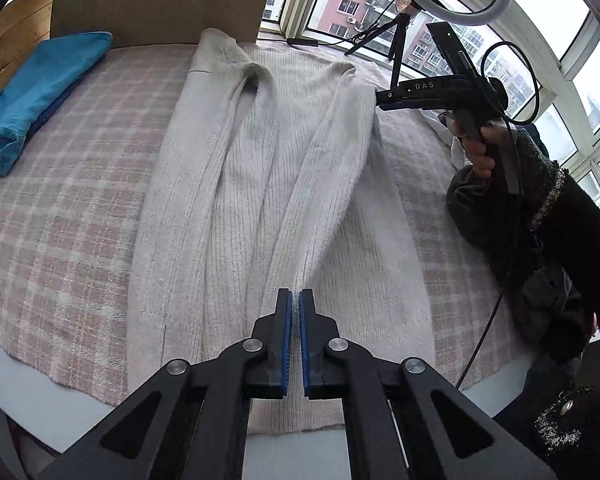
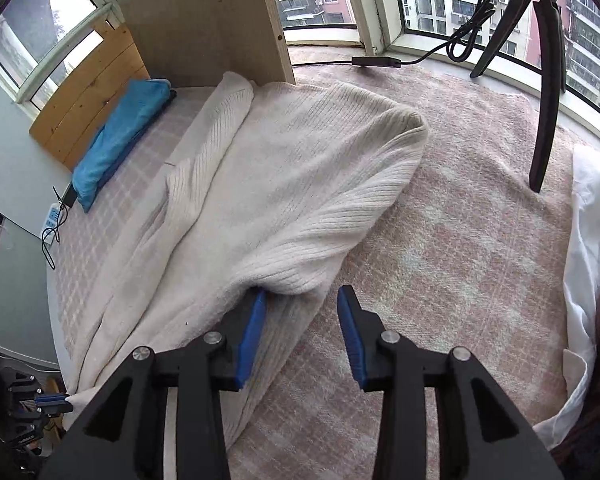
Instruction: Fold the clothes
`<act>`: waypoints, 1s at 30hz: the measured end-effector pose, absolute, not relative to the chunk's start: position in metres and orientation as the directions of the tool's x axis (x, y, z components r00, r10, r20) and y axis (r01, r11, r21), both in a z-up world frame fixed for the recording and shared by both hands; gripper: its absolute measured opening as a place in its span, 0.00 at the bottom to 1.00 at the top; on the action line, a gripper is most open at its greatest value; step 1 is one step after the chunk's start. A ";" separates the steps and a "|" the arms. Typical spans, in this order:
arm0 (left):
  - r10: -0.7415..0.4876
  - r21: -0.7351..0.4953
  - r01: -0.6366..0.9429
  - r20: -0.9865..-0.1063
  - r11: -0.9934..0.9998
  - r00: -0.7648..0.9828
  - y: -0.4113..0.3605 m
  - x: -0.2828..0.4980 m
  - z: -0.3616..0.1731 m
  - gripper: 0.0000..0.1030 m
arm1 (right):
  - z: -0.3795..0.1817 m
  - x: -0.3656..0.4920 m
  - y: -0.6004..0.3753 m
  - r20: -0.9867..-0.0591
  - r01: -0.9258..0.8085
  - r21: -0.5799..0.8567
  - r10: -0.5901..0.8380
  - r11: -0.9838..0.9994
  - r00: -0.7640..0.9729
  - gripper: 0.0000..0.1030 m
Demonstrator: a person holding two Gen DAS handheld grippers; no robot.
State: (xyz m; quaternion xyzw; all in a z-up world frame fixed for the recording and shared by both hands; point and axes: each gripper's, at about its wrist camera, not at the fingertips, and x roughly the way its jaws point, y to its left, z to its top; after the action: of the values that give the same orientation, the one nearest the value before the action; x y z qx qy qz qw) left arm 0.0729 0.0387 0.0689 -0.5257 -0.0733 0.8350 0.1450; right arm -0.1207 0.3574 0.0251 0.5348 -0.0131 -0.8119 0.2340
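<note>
Left gripper: I see jaws pinched on the cream sweater cuff.
Right gripper: I see jaws spread wide, one finger under the sweater's fold.

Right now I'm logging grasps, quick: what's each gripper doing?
Left gripper: shut on the sweater sleeve.
Right gripper: open, holding nothing, one finger against the sweater.

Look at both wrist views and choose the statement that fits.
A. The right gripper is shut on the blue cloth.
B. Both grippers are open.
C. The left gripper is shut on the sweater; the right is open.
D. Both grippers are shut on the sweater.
C: the left gripper has its jaws pinched on the cream sweater, while the right gripper shows its jaws spread apart.
</note>
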 end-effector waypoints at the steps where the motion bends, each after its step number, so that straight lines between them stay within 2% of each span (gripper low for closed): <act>1: 0.319 -0.274 -0.167 -0.856 -0.947 -0.408 0.039 0.073 0.070 0.03 | 0.024 -0.121 0.354 -0.871 0.371 0.246 -0.372 -0.896 -0.322 0.37; 2: 0.325 -0.273 -0.182 -0.855 -0.945 -0.404 0.046 0.075 0.069 0.03 | 0.020 -0.122 0.354 -0.874 0.360 0.253 -0.372 -0.898 -0.313 0.36; 3: 0.331 -0.272 -0.198 -0.854 -0.942 -0.401 0.052 0.076 0.068 0.03 | 0.017 -0.123 0.355 -0.876 0.345 0.268 -0.376 -0.900 -0.302 0.30; 5: 0.415 -0.348 -0.236 -0.829 -0.907 -0.375 0.067 0.083 0.068 0.03 | 0.012 -0.124 0.360 -0.877 0.312 0.286 -0.379 -0.906 -0.296 0.10; 6: 0.494 -0.423 -0.268 -0.808 -0.866 -0.321 0.076 0.087 0.066 0.04 | 0.012 -0.123 0.366 -0.875 0.294 0.288 -0.375 -0.911 -0.305 0.10; 10: 0.464 -0.415 -0.212 -0.826 -0.885 -0.320 0.063 0.089 0.058 0.30 | -0.001 -0.127 0.386 -0.881 0.212 0.321 -0.373 -0.923 -0.291 0.10; 11: 0.454 -0.411 -0.197 -0.831 -0.890 -0.321 0.060 0.090 0.056 0.31 | -0.004 -0.128 0.390 -0.872 0.184 0.360 -0.400 -0.915 -0.283 0.10; 16: 0.406 -0.381 -0.141 -0.858 -0.914 -0.315 0.050 0.092 0.046 0.31 | -0.017 -0.132 0.415 -0.782 0.014 0.586 -0.570 -0.810 -0.252 0.10; 19: 0.411 -0.358 -0.217 -0.860 -0.908 -0.303 0.071 0.100 0.049 0.31 | -0.020 -0.133 0.422 -0.766 -0.024 0.618 -0.596 -0.786 -0.240 0.10; 24: 0.421 -0.308 -0.389 -0.873 -0.868 -0.247 0.125 0.120 0.054 0.34 | -0.012 -0.130 0.410 -0.802 0.029 0.559 -0.549 -0.829 -0.235 0.10; 27: 0.345 -0.205 -0.463 -0.907 -0.862 -0.240 0.153 0.129 0.042 0.36 | -0.012 -0.130 0.406 -0.812 0.035 0.544 -0.537 -0.838 -0.228 0.12; 29: 0.286 -0.153 -0.468 -0.931 -0.870 -0.226 0.161 0.127 0.030 0.32 | -0.011 -0.129 0.405 -0.823 0.041 0.530 -0.525 -0.847 -0.216 0.13; 30: 0.305 -0.181 -0.454 -0.927 -0.872 -0.217 0.156 0.125 0.030 0.23 | -0.011 -0.128 0.404 -0.831 0.043 0.519 -0.516 -0.854 -0.206 0.15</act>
State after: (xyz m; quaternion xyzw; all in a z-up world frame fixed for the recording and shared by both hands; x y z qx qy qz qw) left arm 0.1249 0.1556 0.0299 -0.5760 0.0646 0.7774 0.2443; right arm -0.1282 0.4037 -0.0106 0.6022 -0.1965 -0.7511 0.1861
